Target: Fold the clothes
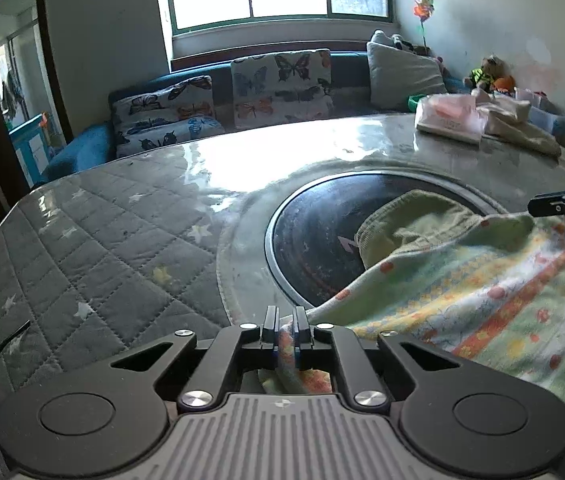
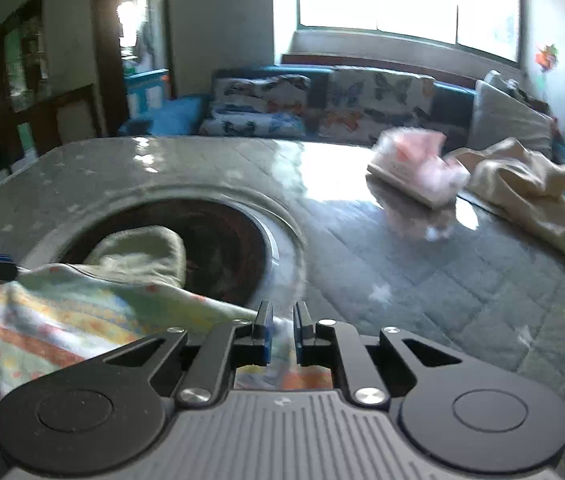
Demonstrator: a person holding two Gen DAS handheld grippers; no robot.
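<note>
Two corners of one garment (image 1: 482, 300) are pinched, one in each of my grippers: my left gripper (image 1: 285, 330) has its jaws pressed together on a bunched edge of the cloth, and my right gripper (image 2: 282, 334) has fabric between its nearly closed jaws, though blur keeps me from seeing how firmly the pads bite. I judge I hold both ends so that the striped cloth hangs taut between my hands and can be laid flat or doubled over cleanly. From my left gripper the garment stretches off to the right; from my right it runs off to the left, its green cuff (image 2: 142, 252) drooping ahead over a dark round recess (image 1: 314, 240) in the worktop (image 1: 102, 240). That recess sits right ahead and could swallow a sagging fold. Farther ahead and to the right lie a pink packet (image 2: 418, 168) and a beige cloth (image 2: 530, 188), well apart from me.
</note>
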